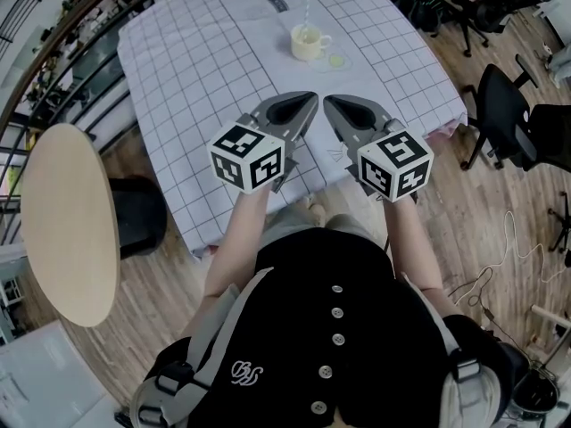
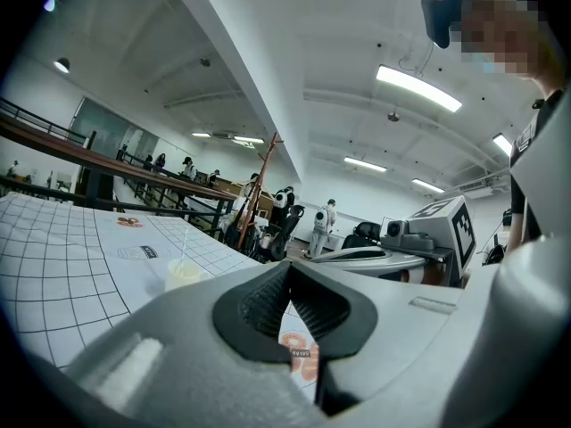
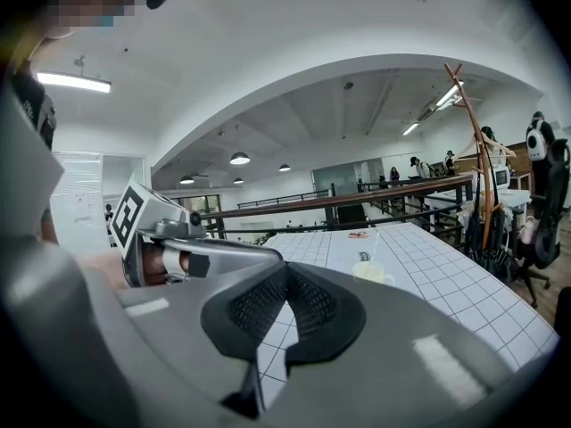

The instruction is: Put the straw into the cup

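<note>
Left gripper (image 1: pixel 306 98) pressed together, empty | right gripper (image 1: pixel 331 101) likewise | straw (image 1: pixel 308 14) stands in pale cup (image 1: pixel 308 45)

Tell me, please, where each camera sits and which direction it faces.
Head view: on the person's head, looking steeply down at the table and the cup holding the straw; shows forearms, torso, left gripper and right gripper.
Left gripper view: on the left gripper, facing along its shut fingers across the table toward the cup; the right gripper shows at right.
Right gripper view: on the right gripper, facing likewise; the left gripper shows at left.
Shared: all three see the cup.
</note>
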Tool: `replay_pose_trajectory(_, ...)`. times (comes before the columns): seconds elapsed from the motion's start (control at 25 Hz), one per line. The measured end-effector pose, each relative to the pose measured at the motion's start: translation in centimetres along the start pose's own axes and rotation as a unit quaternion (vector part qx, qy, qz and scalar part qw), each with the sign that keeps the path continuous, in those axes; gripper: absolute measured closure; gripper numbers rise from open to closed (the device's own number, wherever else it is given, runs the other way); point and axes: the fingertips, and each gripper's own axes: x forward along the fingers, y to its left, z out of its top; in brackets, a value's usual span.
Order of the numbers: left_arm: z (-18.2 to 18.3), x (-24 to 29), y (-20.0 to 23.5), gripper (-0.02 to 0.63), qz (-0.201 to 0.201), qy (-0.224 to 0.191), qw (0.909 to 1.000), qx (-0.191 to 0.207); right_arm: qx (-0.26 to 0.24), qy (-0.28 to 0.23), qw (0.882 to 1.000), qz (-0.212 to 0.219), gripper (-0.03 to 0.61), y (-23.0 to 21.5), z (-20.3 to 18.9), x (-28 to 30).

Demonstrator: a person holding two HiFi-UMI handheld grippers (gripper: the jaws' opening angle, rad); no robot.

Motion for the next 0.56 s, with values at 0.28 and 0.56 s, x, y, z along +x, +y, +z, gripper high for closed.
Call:
replay_pose_trajectory(0.28, -0.2, -0.2, -0.4, 0.615, -0.007, 0.004, 1.0, 0.005, 0.003, 0.003, 1.0, 0.002, 0.578, 0.5, -0.3, 0.3)
replay_pose_trajectory(0.56, 0.5, -1.0, -0.1, 0.615, -0.003, -0.01, 0.9999, -0.001, 0.002, 0.004, 1.0, 0.003, 0.58, 1.0, -0.4, 0.5)
